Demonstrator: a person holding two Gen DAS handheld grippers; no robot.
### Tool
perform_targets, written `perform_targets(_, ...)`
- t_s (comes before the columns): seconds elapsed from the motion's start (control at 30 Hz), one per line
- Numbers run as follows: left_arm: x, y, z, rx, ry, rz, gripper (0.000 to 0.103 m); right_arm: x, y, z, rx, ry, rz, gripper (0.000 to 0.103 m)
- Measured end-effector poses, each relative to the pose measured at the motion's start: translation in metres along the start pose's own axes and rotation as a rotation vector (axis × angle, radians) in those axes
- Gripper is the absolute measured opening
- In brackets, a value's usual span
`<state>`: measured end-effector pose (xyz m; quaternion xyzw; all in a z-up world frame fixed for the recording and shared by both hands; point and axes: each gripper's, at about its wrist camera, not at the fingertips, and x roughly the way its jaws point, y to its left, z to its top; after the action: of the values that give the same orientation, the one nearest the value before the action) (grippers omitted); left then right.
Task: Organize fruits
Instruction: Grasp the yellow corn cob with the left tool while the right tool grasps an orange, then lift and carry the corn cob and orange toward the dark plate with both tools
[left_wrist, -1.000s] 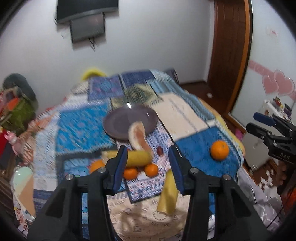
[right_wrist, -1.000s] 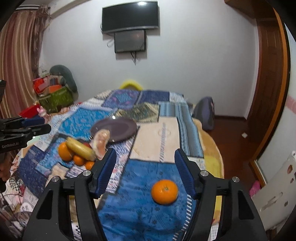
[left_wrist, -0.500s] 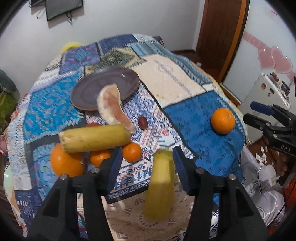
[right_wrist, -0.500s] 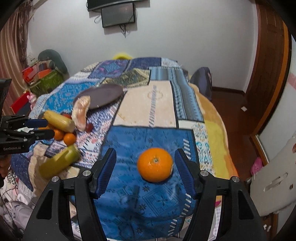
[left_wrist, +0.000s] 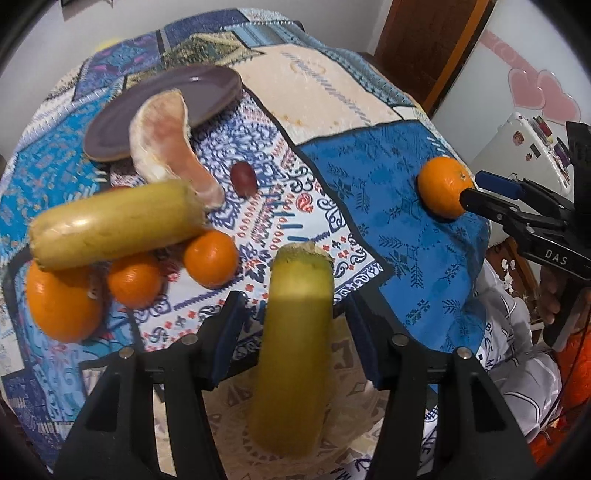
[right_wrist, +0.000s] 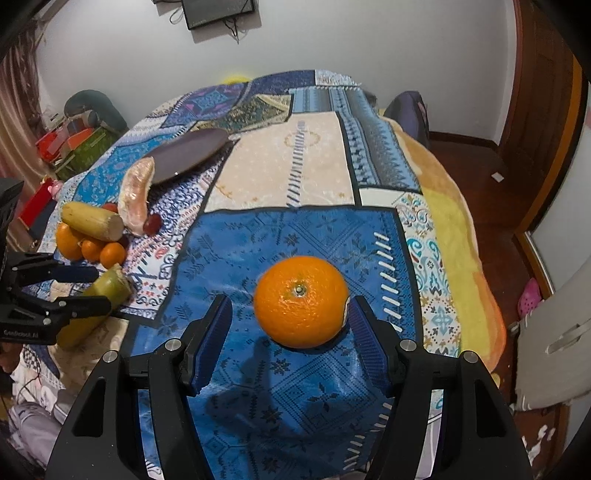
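My left gripper (left_wrist: 295, 332) is open, its fingers either side of a yellow-green sugarcane piece (left_wrist: 293, 343) lying near the bed's front edge. A second yellow piece (left_wrist: 114, 223) rests on three oranges (left_wrist: 210, 258); a peeled pomelo wedge (left_wrist: 166, 144) leans on a purple plate (left_wrist: 166, 110). A small red fruit (left_wrist: 243, 178) lies beside them. My right gripper (right_wrist: 291, 332) is open around a lone orange (right_wrist: 301, 301) on the blue patch; its right pad touches or nearly touches the fruit.
The patchwork bedspread (right_wrist: 295, 166) covers the whole bed. A wooden door (right_wrist: 543, 110) and floor lie to the right. Bags and clutter (right_wrist: 74, 136) sit at the far left. A white appliance (left_wrist: 524, 140) stands right of the bed.
Both grippers have moved down and forward. The left now straddles the sugarcane piece; the right now straddles the lone orange. Nothing has been lifted.
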<state>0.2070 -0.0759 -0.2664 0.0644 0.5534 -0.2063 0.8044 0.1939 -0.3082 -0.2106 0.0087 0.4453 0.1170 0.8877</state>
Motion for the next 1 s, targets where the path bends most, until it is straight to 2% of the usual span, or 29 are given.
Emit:
perform_targets(0.1,0.007,0.0,0.0,0.002,0.002,0.006,0.056,0.01,-0.003,-0.001,0.002,0.025,0.0,0.062)
perform_targets(0.3,0.006,0.002,0.002,-0.008,-0.021,-0.016,0.037,0.027,-0.007,-0.001,0.011,0.059,0.0,0.065)
perform_targets(0.4,0.007,0.004,0.003,-0.014,-0.025,-0.018,0.037,0.039,-0.01,-0.003,0.039,0.093,0.02,0.065)
perform_targets(0.53,0.005,0.006,0.005,-0.026,-0.03,-0.012,0.037,0.041,-0.006,-0.002,0.017,0.08,0.006,0.067)
perform_targets(0.57,0.003,0.006,0.005,-0.025,-0.033,-0.009,0.037,0.041,-0.005,-0.002,0.013,0.079,0.002,0.063)
perform_targets(0.63,0.0,0.006,0.007,-0.019,-0.043,-0.005,0.037,0.038,-0.006,-0.001,0.024,0.071,0.011,0.063)
perform_targets(0.73,-0.009,0.005,0.008,-0.014,-0.068,0.008,0.036,0.031,-0.007,0.0,0.056,0.047,0.077,0.063)
perform_targets(0.87,-0.028,0.006,0.011,-0.013,-0.121,0.022,0.036,0.022,0.002,0.006,0.025,0.017,0.052,0.062)
perform_targets(1.0,-0.048,0.011,0.014,-0.024,-0.171,0.046,0.036,0.006,0.008,0.019,0.019,-0.033,0.062,0.062)
